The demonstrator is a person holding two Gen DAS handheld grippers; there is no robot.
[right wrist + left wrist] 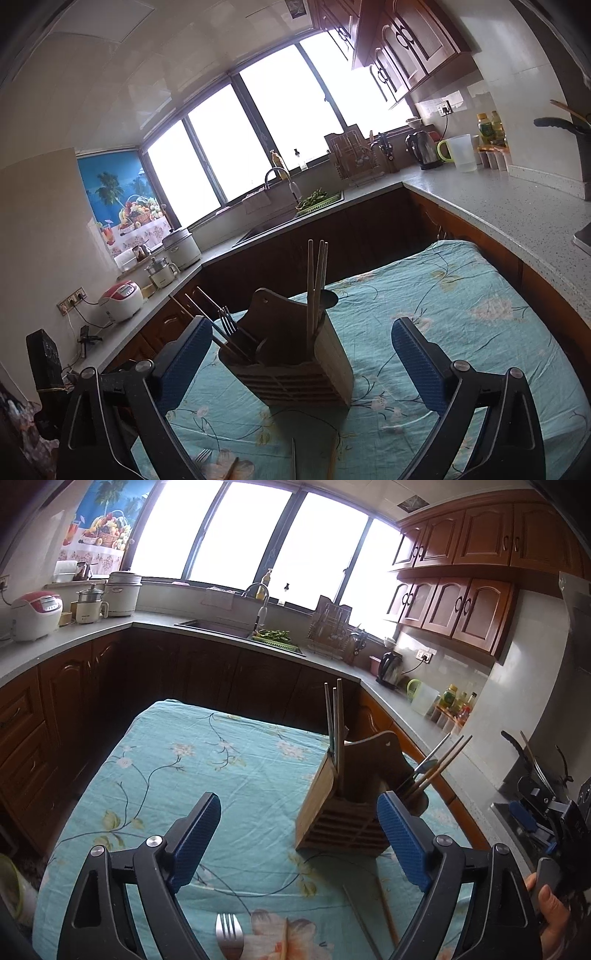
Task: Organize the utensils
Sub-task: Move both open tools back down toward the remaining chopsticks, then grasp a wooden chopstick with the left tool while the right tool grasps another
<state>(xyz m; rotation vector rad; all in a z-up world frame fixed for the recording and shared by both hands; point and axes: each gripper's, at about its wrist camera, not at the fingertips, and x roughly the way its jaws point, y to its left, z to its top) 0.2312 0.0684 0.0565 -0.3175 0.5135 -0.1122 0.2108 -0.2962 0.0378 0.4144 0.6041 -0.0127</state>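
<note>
1. Both of your grippers hang above the table with nothing in them; the left gripper [299, 845] has its jaws spread wide, and the right gripper [303, 365] is spread just as wide.
2. By my reading, the step in hand is picking up the next loose utensil; a fork [229, 936] lies flat on the floral tablecloth [155, 775] at the near edge, with loose chopsticks [384, 912] beside it.
3. The wooden holder [340, 812] stands upright on the cloth, already carrying upright chopsticks [336, 723] in one compartment and leaning chopsticks [439, 764] with other utensils in another; that is where the loose pieces should go.
4. In the left wrist view the fork sits below and nearer than the fingertips, roughly between the jaws but short of them; you would need to tip down and draw back to reach it; the holder stands ahead, nearer the right finger.
5. In the right wrist view the holder stands ahead between the jaws, closer to the left finger [184, 362]; the fork's tines [203, 456] and loose sticks show at the bottom edge.
6. Grip the fork across its narrow handle, not the tines; a flat utensil on soft cloth may slide or snag, so close slowly; lift clear before turning it upright.
</note>
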